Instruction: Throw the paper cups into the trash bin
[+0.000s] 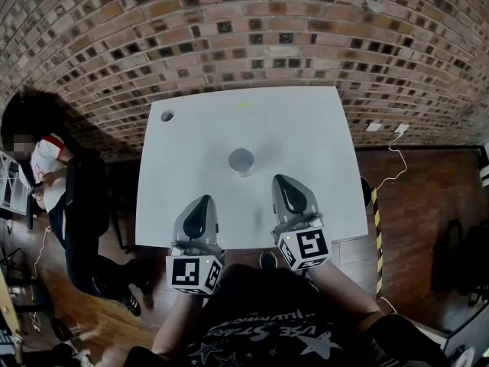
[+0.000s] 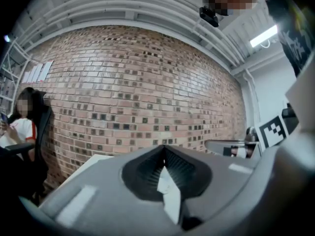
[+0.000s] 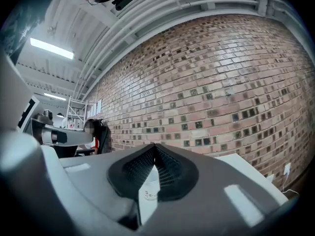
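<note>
A paper cup (image 1: 241,161) stands upright near the middle of the white table (image 1: 321,136). A second small round cup (image 1: 167,115) sits at the table's far left corner. Both grippers point level over the table's near edge. My left gripper (image 1: 205,199) is nearer than the middle cup and to its left, jaws closed tip to tip (image 2: 164,148) with nothing between them. My right gripper (image 1: 282,179) is just right of the cup and a little short of it, also shut and empty (image 3: 155,146). The cup (image 3: 149,189) shows through the slit below its jaws. No trash bin is clearly in view.
A brick wall (image 1: 252,29) runs behind the table. A person sits on a dark chair (image 1: 80,197) left of the table. A yellow-black striped post (image 1: 376,235) and a dark round thing (image 1: 366,190) stand off the table's right edge. A white cable (image 1: 393,163) crosses the wooden floor.
</note>
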